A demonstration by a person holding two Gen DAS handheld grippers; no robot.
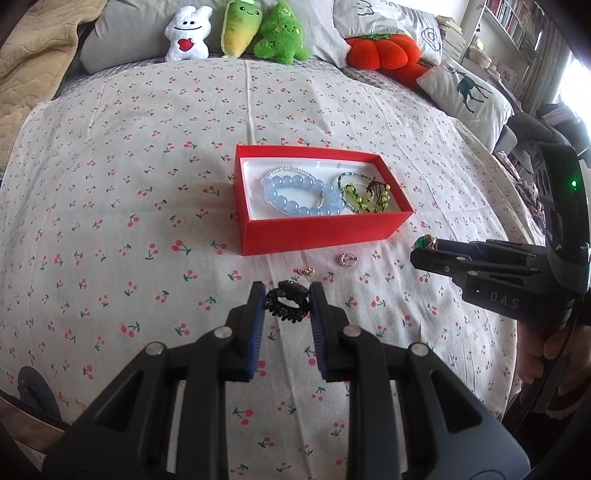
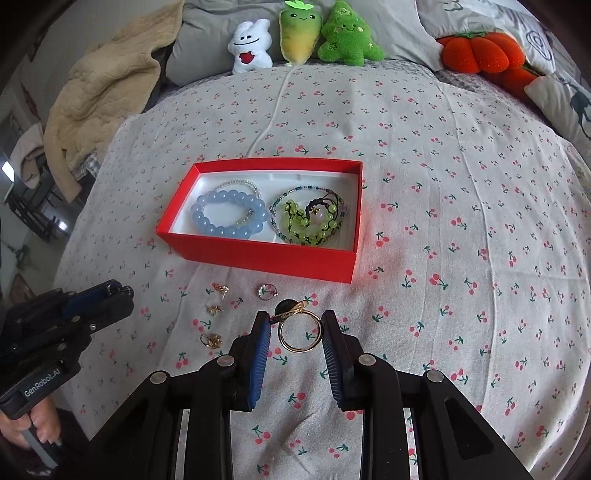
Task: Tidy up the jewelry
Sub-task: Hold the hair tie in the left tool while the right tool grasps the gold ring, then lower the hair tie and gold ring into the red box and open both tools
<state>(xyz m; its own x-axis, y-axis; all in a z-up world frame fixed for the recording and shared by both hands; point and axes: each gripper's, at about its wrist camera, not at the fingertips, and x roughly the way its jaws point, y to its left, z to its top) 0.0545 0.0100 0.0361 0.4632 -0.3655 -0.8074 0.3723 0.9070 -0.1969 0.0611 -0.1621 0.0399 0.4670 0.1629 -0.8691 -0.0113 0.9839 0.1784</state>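
Observation:
A red jewelry box (image 1: 321, 229) (image 2: 258, 254) sits open on the bed with a blue bead bracelet (image 1: 295, 195) (image 2: 229, 214) and green beaded bracelets (image 1: 365, 194) (image 2: 310, 219) inside. My left gripper (image 1: 287, 302) is shut on a black hair claw (image 1: 286, 303), just in front of the box. My right gripper (image 2: 295, 330) is shut on a gold ring with a dark green stone (image 2: 297, 328); the ring also shows in the left wrist view (image 1: 424, 242). A small ring (image 1: 348, 259) (image 2: 266, 291) and gold earrings (image 2: 215, 309) (image 1: 306, 271) lie loose on the sheet.
A cherry-print sheet (image 1: 147, 184) covers the bed. Plush toys (image 1: 240, 33) (image 2: 314, 37), an orange pumpkin cushion (image 1: 384, 51) and pillows (image 1: 465, 92) line the far edge. A beige blanket (image 2: 103, 88) is heaped at the far left.

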